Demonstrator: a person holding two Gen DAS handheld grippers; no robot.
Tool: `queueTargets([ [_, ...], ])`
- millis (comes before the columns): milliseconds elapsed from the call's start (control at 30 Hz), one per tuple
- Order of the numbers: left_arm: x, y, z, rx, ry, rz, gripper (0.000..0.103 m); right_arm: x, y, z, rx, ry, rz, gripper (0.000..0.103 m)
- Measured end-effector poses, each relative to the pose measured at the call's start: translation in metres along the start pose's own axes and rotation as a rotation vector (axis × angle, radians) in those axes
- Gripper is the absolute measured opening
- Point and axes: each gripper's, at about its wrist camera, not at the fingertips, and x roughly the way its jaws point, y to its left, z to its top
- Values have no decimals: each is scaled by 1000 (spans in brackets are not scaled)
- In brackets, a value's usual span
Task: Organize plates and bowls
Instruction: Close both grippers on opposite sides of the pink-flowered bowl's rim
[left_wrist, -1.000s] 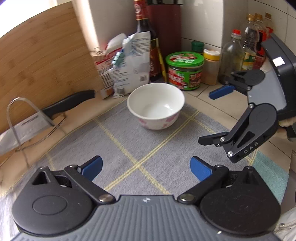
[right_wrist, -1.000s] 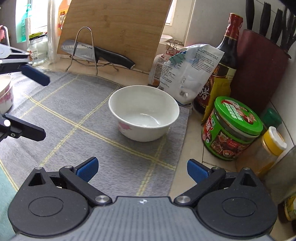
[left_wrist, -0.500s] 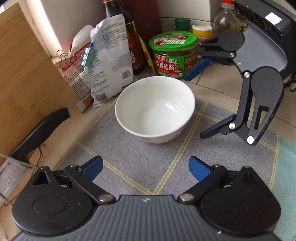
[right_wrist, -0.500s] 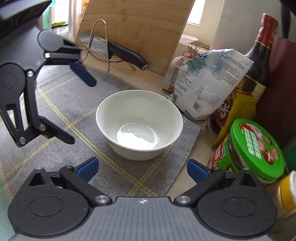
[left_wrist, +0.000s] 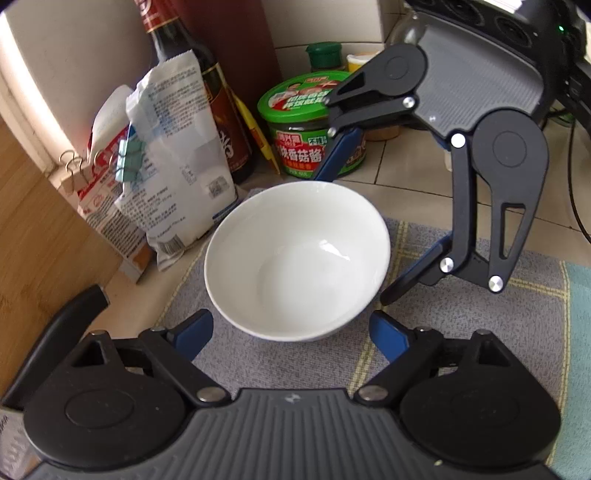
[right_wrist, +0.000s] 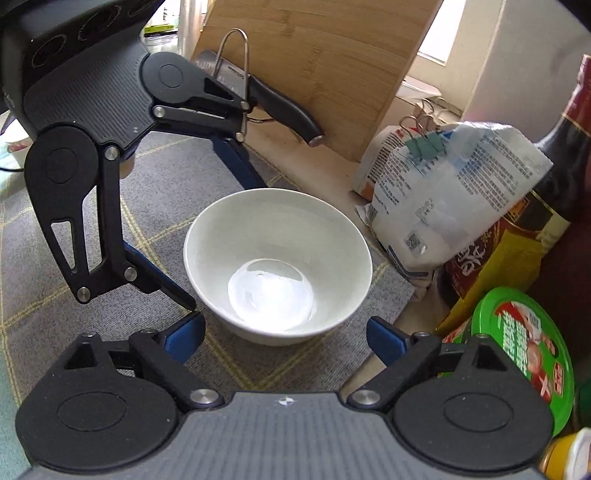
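A white bowl stands upright on a grey checked mat; it also shows in the right wrist view. My left gripper is open, its blue pads on either side of the bowl's near rim, not touching. My right gripper is open and frames the bowl the same way from the other side. Each gripper shows in the other's view: the right one behind and right of the bowl, the left one at the bowl's left.
Behind the bowl stand clipped white bags, a dark sauce bottle and a green-lidded jar. A wooden cutting board and a black-handled knife on a wire rack are at the left. Tiled counter lies beyond the mat.
Both grippers have moved in towards the bowl from opposite sides, and now their open fingers flank it. The bowl has not moved.
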Motion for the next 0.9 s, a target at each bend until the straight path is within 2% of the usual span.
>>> queueTargets([
  [133, 1, -1, 2, 52, -7, -11, 90, 5, -1, 2, -36, 7, 12, 89],
  [400, 6, 0, 2, 137, 4, 0, 88, 5, -1, 4, -77, 1, 20, 88],
  [633, 6, 1, 1, 162, 1, -12, 83, 4, 1, 3, -80, 0, 18, 87],
  [900, -4, -5, 0, 163, 7, -9, 83, -3, 4, 4, -77, -4, 28, 86],
])
